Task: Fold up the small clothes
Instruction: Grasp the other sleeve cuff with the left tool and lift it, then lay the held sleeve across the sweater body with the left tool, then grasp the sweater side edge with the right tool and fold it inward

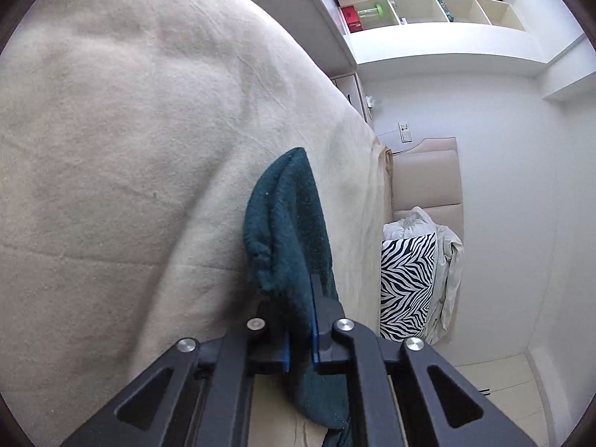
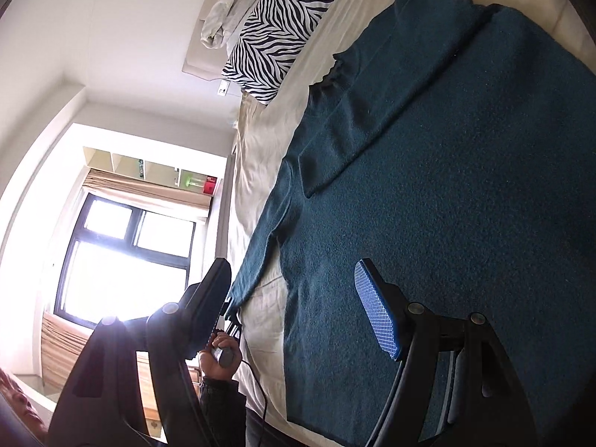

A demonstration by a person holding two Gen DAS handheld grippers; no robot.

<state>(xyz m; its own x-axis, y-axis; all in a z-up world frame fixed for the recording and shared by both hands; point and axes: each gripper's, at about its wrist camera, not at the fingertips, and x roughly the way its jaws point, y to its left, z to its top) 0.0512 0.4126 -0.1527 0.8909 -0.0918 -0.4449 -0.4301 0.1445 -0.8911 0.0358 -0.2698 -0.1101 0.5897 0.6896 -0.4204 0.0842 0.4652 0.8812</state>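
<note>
A dark teal sweater [image 2: 447, 186] lies spread on the cream bed sheet [image 2: 260, 156], with one sleeve folded across its body and the other sleeve [image 2: 260, 246] stretched out toward the left gripper. My left gripper [image 1: 300, 335] is shut on the end of that teal sleeve [image 1: 287, 223], which stands up between the blue pads above the sheet [image 1: 130, 149]. It also shows in the right wrist view [image 2: 227, 309], held by a hand. My right gripper [image 2: 294, 298] is open and empty, hovering over the sweater's lower body.
A zebra-striped pillow [image 2: 275, 26] and a crumpled white cloth [image 2: 231, 3] lie at the head of the bed by a beige headboard [image 1: 428, 178]. A window [image 2: 123, 260] and shelves [image 1: 428, 11] are on the far wall. The bed edge [image 1: 376, 223] is beside the left gripper.
</note>
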